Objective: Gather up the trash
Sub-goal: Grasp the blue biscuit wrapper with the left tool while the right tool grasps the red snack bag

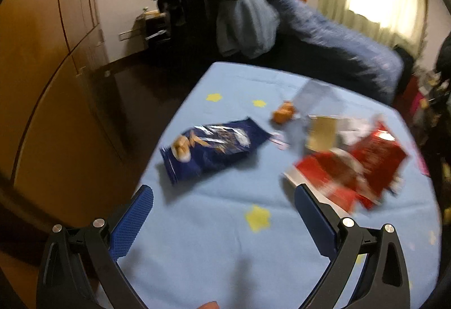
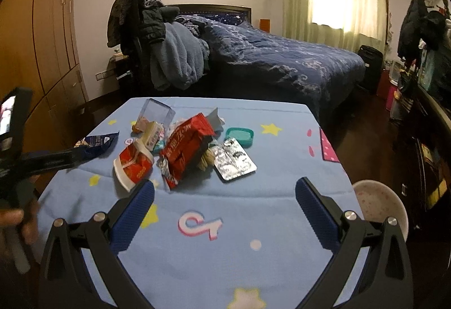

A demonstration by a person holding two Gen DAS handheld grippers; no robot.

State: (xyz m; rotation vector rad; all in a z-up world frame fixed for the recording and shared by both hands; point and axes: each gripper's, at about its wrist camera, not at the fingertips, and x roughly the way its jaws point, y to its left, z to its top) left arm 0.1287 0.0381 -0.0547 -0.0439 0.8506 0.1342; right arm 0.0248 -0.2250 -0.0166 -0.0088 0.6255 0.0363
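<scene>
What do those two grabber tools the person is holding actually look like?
Both look alike. The left gripper and right gripper each have a black, Y-shaped plastic frame with curved arms, round silver pivot bolts, and two flat fingers faced with blue, dimpled, rubbery-looking pads. No cables or markings show. A bare fingertip peeks in at the left view's bottom edge.

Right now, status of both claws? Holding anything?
Left claw: open, empty, above the blue cloth, near the dark blue snack bag.
Right claw: open, empty, short of the red wrapper.
</scene>
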